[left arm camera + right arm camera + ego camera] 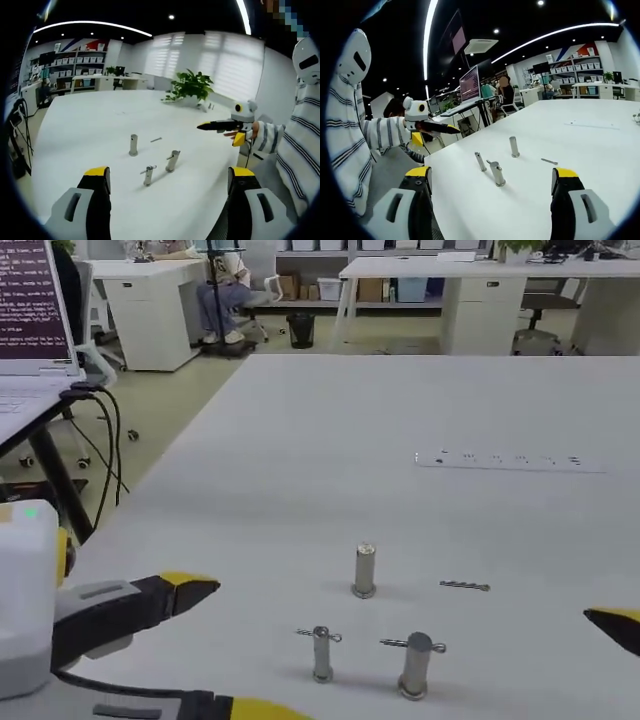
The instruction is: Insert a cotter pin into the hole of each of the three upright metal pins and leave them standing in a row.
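Metal pins (172,161), three and all upright, are stood on the white table (300,440) ahead of both grippers. The left gripper (169,174) and the right gripper (492,174) are held with jaws spread wide, and nothing is gripped by either. Nearest, the left metal pin (321,655) and the right metal pin (416,670) are each crossed near the top by a cotter pin (402,644). Behind them the third metal pin (364,570) is stood, and a loose cotter pin (465,586) is laid flat to its right, apart from it. Farther back a power strip (510,460) is laid
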Demonstrator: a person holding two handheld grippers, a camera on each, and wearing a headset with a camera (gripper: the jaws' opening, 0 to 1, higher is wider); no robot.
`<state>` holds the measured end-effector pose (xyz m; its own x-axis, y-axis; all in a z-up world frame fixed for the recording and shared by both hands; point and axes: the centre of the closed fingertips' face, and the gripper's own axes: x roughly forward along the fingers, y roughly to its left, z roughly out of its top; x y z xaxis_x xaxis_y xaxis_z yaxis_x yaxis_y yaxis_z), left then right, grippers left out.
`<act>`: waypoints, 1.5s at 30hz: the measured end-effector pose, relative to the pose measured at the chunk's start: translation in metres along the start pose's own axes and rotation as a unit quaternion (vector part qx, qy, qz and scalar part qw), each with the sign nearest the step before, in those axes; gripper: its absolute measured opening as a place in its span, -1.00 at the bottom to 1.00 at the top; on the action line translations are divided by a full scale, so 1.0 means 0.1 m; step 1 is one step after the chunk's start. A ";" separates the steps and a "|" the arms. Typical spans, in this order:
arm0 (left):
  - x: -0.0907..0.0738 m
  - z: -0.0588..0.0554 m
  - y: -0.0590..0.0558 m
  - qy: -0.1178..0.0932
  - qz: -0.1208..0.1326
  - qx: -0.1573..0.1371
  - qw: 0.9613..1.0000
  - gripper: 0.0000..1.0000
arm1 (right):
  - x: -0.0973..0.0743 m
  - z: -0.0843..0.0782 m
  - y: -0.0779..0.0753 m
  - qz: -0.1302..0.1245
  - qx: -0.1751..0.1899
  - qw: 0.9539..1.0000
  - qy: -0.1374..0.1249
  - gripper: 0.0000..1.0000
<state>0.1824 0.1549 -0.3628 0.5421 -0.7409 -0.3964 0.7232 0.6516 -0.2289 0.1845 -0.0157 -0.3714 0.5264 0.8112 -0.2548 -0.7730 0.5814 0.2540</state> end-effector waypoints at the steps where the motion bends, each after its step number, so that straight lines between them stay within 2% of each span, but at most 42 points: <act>1: 0.01 0.00 0.02 0.006 0.000 0.008 1.000 0.93 | -0.01 0.00 -0.01 -0.002 0.002 1.000 0.000 0.97; 4: 0.06 0.03 0.09 0.015 0.000 0.020 1.000 0.92 | -0.06 -0.02 -0.05 -0.007 0.008 1.000 0.006 0.97; 9: 0.13 0.11 0.23 0.015 0.008 0.028 0.999 0.89 | -0.12 0.02 -0.08 -0.017 0.004 1.000 0.000 0.97; 12: 0.19 0.16 0.32 0.016 0.009 0.026 0.999 0.83 | -0.14 0.04 -0.10 -0.022 0.002 1.000 -0.002 0.97; 14: 0.23 0.18 0.41 0.018 0.023 0.031 0.999 0.76 | -0.15 0.04 -0.11 -0.026 -0.001 1.000 -0.001 0.97; 16: 0.28 0.21 0.44 0.018 0.022 0.034 0.999 0.72 | -0.15 0.03 -0.11 -0.027 0.000 1.000 0.000 0.97; 24: 0.57 0.31 0.63 0.040 0.023 0.057 0.997 0.54 | -0.14 -0.09 -0.11 -0.038 0.006 0.999 0.012 0.97; 27: 0.68 0.31 0.70 0.054 0.028 0.073 0.995 0.49 | -0.15 -0.12 -0.12 -0.042 0.011 0.999 0.013 0.97; 33: 0.97 0.32 0.79 0.076 0.020 0.078 0.994 0.35 | -0.15 -0.19 -0.13 -0.050 0.017 0.998 0.019 0.97; 36: 1.09 0.31 0.82 0.093 0.010 0.087 0.992 0.23 | -0.15 -0.21 -0.15 -0.052 0.021 0.998 0.017 0.97; 39: 1.23 0.28 0.84 0.113 0.000 0.105 0.988 0.07 | -0.15 -0.26 -0.18 -0.057 0.027 0.998 0.020 0.97; 42: 1.35 0.24 0.88 0.126 0.002 0.104 0.987 -0.01 | -0.15 -0.27 -0.19 -0.059 0.028 0.998 0.020 0.97; 43: 1.38 0.22 0.91 0.131 0.009 0.099 0.986 -0.03 | -0.15 -0.27 -0.19 -0.060 0.029 0.998 0.019 0.97; 45: 1.46 0.20 0.97 0.137 0.020 0.106 0.985 -0.13 | -0.15 -0.28 -0.21 -0.062 0.033 0.997 0.015 0.97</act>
<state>0.3401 0.1067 -0.4249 0.4573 -0.6253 -0.6323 0.7925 0.6092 -0.0293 0.1825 -0.0417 -0.3988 0.6041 0.7316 -0.3160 -0.6776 0.6802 0.2794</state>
